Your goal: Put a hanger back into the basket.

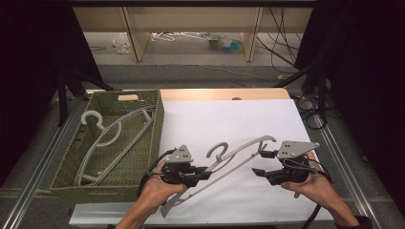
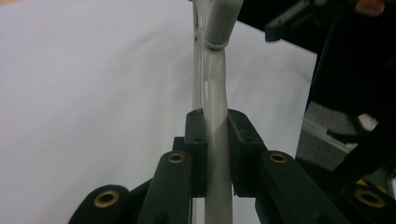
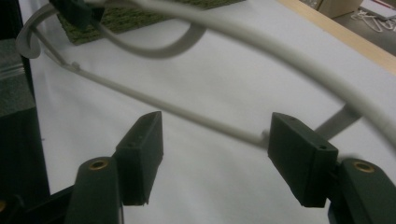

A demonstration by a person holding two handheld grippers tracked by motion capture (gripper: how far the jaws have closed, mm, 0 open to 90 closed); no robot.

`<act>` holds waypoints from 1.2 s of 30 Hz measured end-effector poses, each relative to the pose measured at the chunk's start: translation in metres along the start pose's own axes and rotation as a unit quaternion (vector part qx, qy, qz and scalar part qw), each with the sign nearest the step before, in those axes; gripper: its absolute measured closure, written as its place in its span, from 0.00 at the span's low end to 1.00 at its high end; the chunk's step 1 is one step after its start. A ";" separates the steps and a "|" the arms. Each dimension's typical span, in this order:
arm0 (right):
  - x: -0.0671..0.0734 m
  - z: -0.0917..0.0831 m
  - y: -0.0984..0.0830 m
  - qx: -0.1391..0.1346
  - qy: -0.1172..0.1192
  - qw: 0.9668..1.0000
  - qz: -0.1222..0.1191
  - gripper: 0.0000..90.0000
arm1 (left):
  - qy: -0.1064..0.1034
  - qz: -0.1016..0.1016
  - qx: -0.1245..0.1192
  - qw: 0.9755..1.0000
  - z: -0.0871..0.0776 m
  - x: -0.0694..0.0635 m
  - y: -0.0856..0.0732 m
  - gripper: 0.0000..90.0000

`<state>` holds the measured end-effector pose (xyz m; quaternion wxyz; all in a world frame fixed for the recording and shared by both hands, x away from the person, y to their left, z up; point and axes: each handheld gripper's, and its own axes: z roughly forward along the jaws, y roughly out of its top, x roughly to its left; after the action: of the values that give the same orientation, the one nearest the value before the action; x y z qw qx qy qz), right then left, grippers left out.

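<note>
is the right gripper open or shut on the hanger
Open. In the right gripper view the right gripper has its pads spread wide, with white table between them; the hanger passes beyond the tips, unclamped. The left gripper alone pinches it.

A white surface [image 1: 239, 119] with a pale wooden far edge fills the middle — black curtains [image 1: 33, 57] hang on either side. Beyond, a grey floor [image 1: 191, 59] carries loose cables [image 1: 282, 43], wooden furniture legs [image 1: 136, 33] and scattered clutter — all dimly lit.

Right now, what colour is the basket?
Olive green weave; the basket shows best in the high view.
</note>
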<state>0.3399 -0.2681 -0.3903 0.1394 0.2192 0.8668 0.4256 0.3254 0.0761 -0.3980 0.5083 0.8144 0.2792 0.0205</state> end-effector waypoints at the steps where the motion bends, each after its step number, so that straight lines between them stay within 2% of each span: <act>1: 0.000 0.000 0.000 0.000 0.000 1.000 0.000 0.39 | 0.000 0.000 0.000 1.000 0.000 0.000 0.000 0.88; 2: 0.000 0.000 -0.001 0.001 0.003 1.000 0.000 0.38 | 0.000 -0.004 -0.006 1.000 -0.007 0.001 0.003 0.88; 3: 0.001 -0.001 -0.002 0.002 -0.006 1.000 0.004 0.37 | 0.002 -0.008 -0.015 1.000 -0.012 0.000 0.004 0.88; 5: 0.002 -0.001 -0.005 0.005 0.003 1.000 0.009 0.36 | 0.003 -0.015 -0.027 1.000 -0.023 0.000 0.009 0.88; 7: 0.002 0.000 -0.009 0.004 0.002 1.000 0.009 0.36 | -0.003 -0.025 -0.044 0.999 -0.034 0.000 0.012 0.88; 12: 0.005 0.000 -0.014 0.012 0.004 1.000 0.013 0.37 | -0.006 -0.036 -0.089 0.995 -0.065 0.002 0.025 0.88; 17: 0.005 -0.002 -0.015 0.004 0.003 1.000 0.014 0.36 | -0.008 -0.050 -0.121 0.991 -0.097 0.006 0.035 0.88; 21: 0.005 -0.001 -0.017 0.005 0.003 1.000 0.017 0.35 | 0.009 -0.046 -0.132 0.990 -0.118 0.015 0.041 0.88; 26: 0.007 0.000 -0.018 0.005 0.006 1.000 0.014 0.34 | 0.036 -0.062 -0.143 0.987 -0.137 0.025 0.045 0.88; 27: 0.007 0.001 -0.019 0.005 0.008 1.000 0.016 0.33 | 0.039 -0.053 -0.142 0.988 -0.142 0.028 0.046 0.88; 28: 0.008 0.001 -0.019 0.006 0.010 1.000 0.016 0.33 | 0.047 -0.056 -0.144 0.987 -0.145 0.030 0.047 0.88; 32: 0.009 0.002 -0.020 0.004 0.010 1.000 0.018 0.31 | 0.078 -0.065 -0.144 0.984 -0.162 0.045 0.048 0.88; 35: 0.009 0.003 -0.021 0.005 0.012 1.000 0.016 0.29 | 0.093 -0.070 -0.143 0.983 -0.171 0.055 0.047 0.88; 36: 0.009 0.004 -0.021 0.007 0.009 1.000 0.019 0.27 | 0.101 -0.076 -0.142 0.982 -0.175 0.060 0.047 0.88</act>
<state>0.3278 -0.2725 -0.4100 0.1219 0.2329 0.8665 0.4244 0.3410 0.2324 -0.2895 0.5879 0.7042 0.3844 0.1035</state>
